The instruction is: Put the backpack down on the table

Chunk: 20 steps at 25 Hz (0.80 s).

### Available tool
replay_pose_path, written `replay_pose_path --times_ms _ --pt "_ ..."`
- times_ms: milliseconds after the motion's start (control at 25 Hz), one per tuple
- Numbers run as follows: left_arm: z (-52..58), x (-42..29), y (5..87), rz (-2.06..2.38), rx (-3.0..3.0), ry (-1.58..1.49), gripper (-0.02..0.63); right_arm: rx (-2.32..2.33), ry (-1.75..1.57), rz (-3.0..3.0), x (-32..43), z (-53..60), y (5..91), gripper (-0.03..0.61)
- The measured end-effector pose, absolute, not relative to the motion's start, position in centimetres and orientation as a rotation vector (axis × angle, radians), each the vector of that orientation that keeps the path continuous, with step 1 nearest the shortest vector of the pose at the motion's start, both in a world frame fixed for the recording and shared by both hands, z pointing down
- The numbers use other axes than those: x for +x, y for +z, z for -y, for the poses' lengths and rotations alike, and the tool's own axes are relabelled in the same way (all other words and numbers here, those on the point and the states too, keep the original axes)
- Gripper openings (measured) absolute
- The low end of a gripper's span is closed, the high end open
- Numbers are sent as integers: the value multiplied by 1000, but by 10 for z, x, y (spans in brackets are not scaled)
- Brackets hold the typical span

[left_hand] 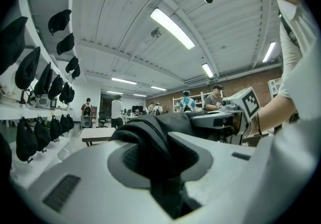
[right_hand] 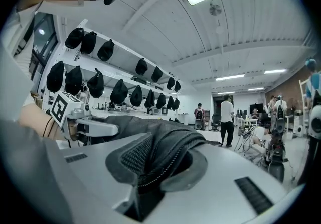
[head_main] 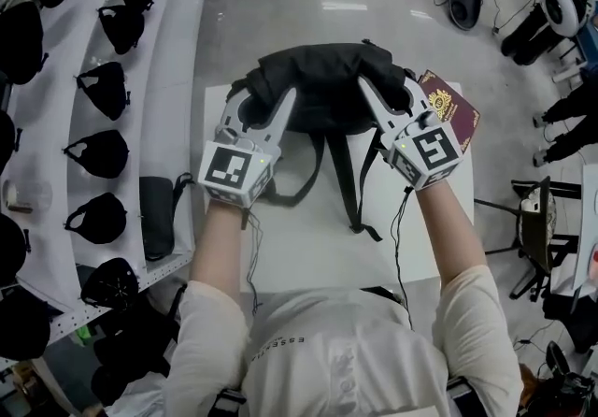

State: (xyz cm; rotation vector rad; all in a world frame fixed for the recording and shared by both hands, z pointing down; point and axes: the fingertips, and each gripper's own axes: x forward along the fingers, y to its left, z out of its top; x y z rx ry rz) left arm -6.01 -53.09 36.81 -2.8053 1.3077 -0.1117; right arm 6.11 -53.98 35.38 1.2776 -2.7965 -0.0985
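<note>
Head view: over the far edge of the white rectangular table (head_main: 318,251) is the black fabric backpack (head_main: 322,88), straps trailing nearward. The left gripper (head_main: 268,105) and right gripper (head_main: 381,95) each clench its fabric. A maroon passport booklet (head_main: 455,113) lies at the far right corner.

One left gripper (head_main: 262,108): pale grey shell, two broad tapering jaws, rear cube (head_main: 235,172) bearing black square markers. One right gripper (head_main: 388,93): same build, own marker cube (head_main: 432,151). Thin dark leads: left cable (head_main: 250,247), right cable (head_main: 400,237). Garment: white short-sleeved T-shirt (head_main: 346,350), small dark lettering below the collar.
</note>
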Motion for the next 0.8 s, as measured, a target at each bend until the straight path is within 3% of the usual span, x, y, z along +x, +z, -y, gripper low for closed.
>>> replay_pose_path --times_ms 800 --pt "438 -57 425 -1511 -2867 -226 107 1292 133 2776 70 443 408 74"
